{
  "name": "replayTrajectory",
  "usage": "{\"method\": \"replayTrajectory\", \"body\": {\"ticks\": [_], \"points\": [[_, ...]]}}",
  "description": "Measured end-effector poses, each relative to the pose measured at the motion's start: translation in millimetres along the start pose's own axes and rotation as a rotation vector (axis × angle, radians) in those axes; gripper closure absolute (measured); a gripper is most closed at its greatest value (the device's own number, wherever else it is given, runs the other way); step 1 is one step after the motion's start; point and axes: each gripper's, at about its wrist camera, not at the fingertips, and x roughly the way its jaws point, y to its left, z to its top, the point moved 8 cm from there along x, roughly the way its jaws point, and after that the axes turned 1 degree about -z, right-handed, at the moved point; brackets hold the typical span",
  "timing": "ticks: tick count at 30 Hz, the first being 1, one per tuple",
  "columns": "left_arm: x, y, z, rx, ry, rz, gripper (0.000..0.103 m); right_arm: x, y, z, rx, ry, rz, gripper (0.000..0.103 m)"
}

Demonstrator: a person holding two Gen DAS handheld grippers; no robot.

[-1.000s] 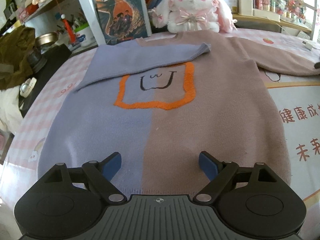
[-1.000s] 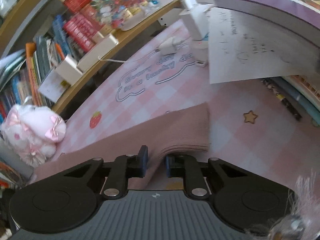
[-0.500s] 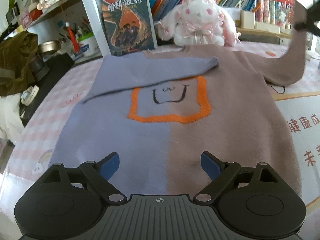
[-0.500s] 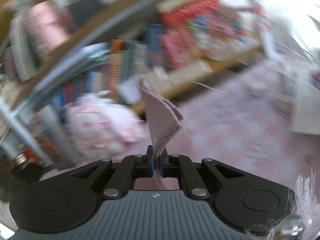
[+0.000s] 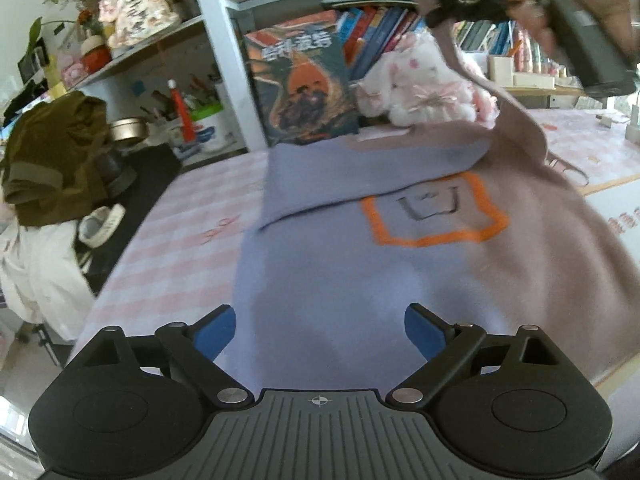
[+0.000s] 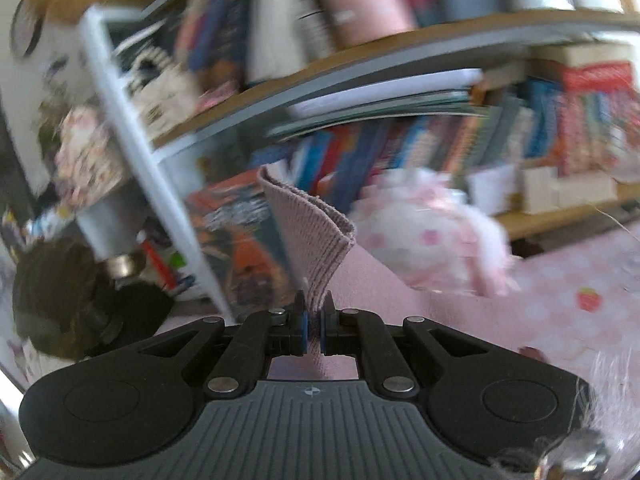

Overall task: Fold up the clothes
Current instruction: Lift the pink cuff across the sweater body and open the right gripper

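The left gripper point(image 5: 320, 330) is held open, empty, above the sweater point(image 5: 360, 272) spread on the desk point(image 5: 180, 232). The mauve sleeve's cuff point(image 6: 310, 236) is pinched in the right gripper point(image 6: 313, 326), lifted (presumably for folding inward). Shelves are blurred.
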Motion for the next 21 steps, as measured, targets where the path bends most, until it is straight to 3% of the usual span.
{"method": "replayTrajectory", "body": {"ticks": [6,12,14,15,16,18,21], "points": [[-7.0,44.0,-21.4,-0.027,0.015,0.036,0.009,66.9,46.5,-43.7,-0.12,0.124,-0.092,0.098],[-9.9,73.2,-37.2,-0.074,0.037,0.06,0.009,106.0,71.6,-73.7,-0.232,0.23,-0.133,0.097],[-10.2,77.7,-38.3,-0.078,0.036,0.058,0.009,109.4,76.2,-86.3,-0.242,0.284,-0.1,0.091],[-10.0,78.7,-38.0,-0.079,0.032,0.054,0.009,108.5,79.1,-90.9,-0.235,0.301,-0.065,0.085],[-9.5,79.3,-36.9,-0.08,0.028,0.048,0.009,104.0,83.2,-93.4,-0.218,0.306,-0.012,0.073],[-8.2,77.9,-35.0,-0.079,0.019,0.031,0.009,90.3,91.6,-94.8,-0.187,0.301,0.093,0.063],[-2.1,74.6,-30.1,-0.073,0.01,0.0,0.009,68.8,99.6,-94.4,-0.204,0.293,0.148,0.063]]}}
